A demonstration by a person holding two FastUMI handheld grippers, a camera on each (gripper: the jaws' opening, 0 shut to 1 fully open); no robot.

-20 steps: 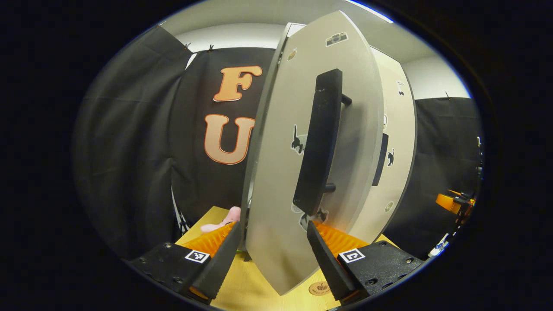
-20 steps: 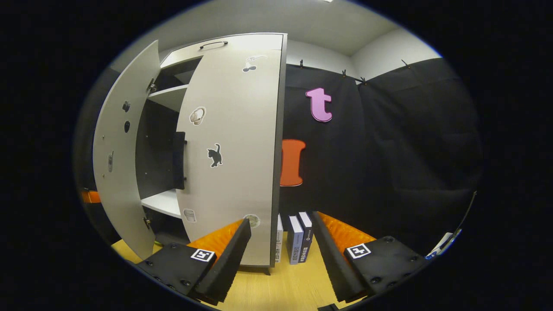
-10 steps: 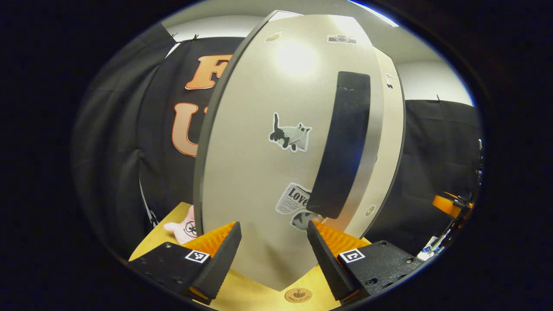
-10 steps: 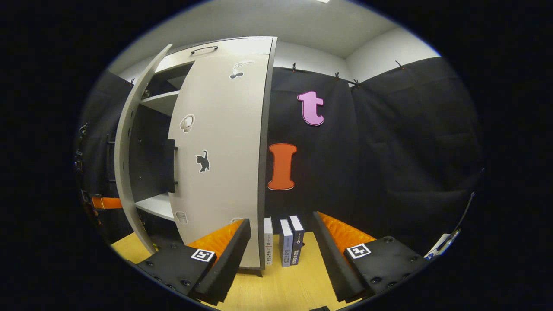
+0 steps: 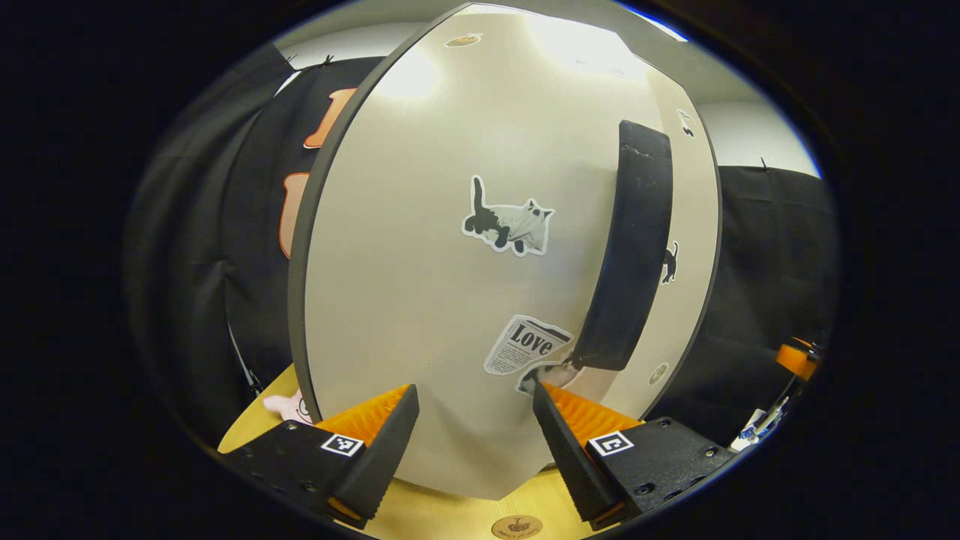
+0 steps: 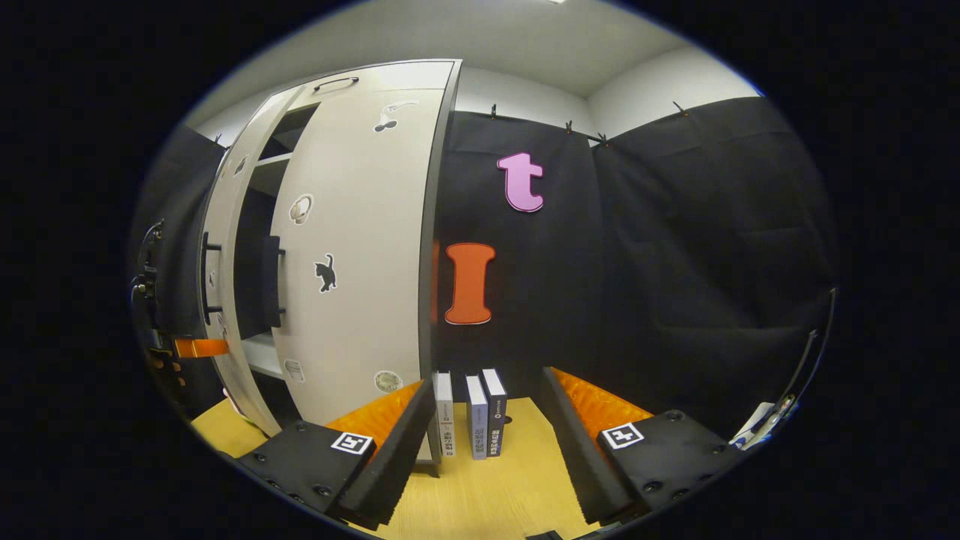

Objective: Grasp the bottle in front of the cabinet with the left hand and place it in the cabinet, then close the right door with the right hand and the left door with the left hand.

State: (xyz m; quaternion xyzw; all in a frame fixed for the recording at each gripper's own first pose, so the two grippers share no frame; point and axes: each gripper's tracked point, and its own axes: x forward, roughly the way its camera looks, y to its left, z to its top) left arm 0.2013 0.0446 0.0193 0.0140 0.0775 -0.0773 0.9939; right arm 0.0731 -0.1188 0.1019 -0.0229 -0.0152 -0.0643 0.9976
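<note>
The cabinet's left door, pale with a cat sticker and a tall black handle, stands close in front of my left gripper. That gripper is open, its fingertips at the door's lower face with nothing between them. Behind it lies the right door. In the right gripper view the right door looks closed against the cabinet, and the left door is ajar by a narrow gap that shows a shelf. The left gripper touches its outer side. My right gripper hangs open, off the cabinet.
Three books stand upright beside the cabinet's right side on the wooden table. A pink plush toy lies left of the cabinet. A small round disc sits on the table by the left gripper.
The left door has swung much further toward the cabinet with my left gripper following it. The gap has narrowed. My right gripper has drifted rightward, away from the right door.
</note>
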